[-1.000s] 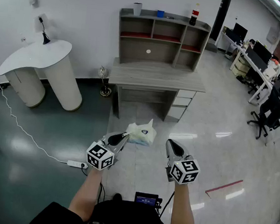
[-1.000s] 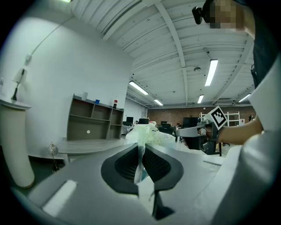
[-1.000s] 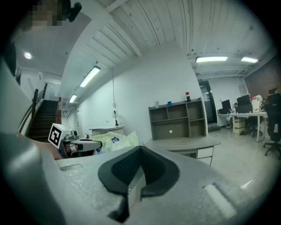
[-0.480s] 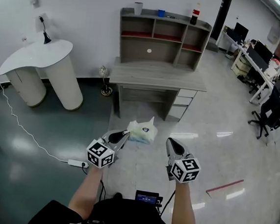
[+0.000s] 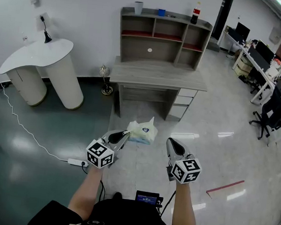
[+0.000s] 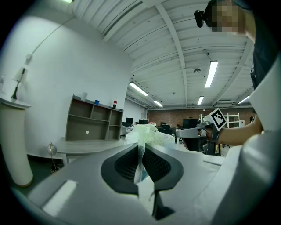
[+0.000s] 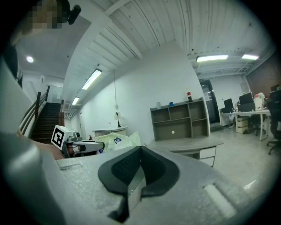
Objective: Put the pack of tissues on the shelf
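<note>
The person is wearing a black short-sleeved top; the left gripper and right gripper are showing grey shells, black pads and white cubes with black square markers.

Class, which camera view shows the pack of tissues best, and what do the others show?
The head view: the whole pale plastic-wrapped pack of tissues shows, held by the left gripper. The left gripper view shows mainly its wrapper edge pinched between the fingers; the right gripper view shows one side.
</note>
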{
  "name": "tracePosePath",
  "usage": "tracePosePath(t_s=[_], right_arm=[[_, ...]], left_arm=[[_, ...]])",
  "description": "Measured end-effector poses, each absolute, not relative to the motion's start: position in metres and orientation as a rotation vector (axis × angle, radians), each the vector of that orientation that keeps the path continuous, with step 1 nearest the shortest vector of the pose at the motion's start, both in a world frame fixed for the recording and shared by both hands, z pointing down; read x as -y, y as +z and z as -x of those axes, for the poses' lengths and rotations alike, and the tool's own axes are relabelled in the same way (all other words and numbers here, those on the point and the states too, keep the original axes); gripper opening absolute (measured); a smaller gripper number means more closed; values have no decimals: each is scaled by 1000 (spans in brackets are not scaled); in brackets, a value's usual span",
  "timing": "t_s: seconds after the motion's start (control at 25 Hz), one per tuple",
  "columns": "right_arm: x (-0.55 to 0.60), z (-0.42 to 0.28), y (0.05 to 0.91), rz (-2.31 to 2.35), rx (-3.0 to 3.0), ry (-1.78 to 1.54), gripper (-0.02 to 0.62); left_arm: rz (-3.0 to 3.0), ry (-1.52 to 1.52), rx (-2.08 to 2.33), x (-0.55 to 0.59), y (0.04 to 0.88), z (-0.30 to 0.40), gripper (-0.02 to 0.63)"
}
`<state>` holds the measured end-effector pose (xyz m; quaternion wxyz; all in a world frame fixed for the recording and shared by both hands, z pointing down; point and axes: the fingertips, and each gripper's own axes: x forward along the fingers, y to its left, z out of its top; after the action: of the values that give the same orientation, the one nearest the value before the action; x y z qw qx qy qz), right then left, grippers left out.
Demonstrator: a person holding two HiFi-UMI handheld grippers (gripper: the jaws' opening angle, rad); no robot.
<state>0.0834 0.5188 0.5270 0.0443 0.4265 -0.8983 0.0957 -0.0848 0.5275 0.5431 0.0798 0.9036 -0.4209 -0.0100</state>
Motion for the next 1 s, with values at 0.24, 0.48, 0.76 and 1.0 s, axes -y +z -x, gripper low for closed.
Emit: tracePosePath(t_s=[0.24, 0.48, 0.76, 1.0], right_arm=[[-523, -98, 530, -1301, 2741, 310, -2], [-524, -132, 538, -1278, 2742, 325, -2], [-521, -151, 547, -1231, 2737, 324, -2], [-509, -163, 557, -1228, 2736, 344, -2]], left_arm=[[-2692, -22, 1262, -532, 545, 73, 17], [-2678, -14, 1280, -531, 549, 39, 17], [-2669, -1, 1276, -530, 556, 14, 17], [-2658, 19, 1274, -518, 566, 2, 17]])
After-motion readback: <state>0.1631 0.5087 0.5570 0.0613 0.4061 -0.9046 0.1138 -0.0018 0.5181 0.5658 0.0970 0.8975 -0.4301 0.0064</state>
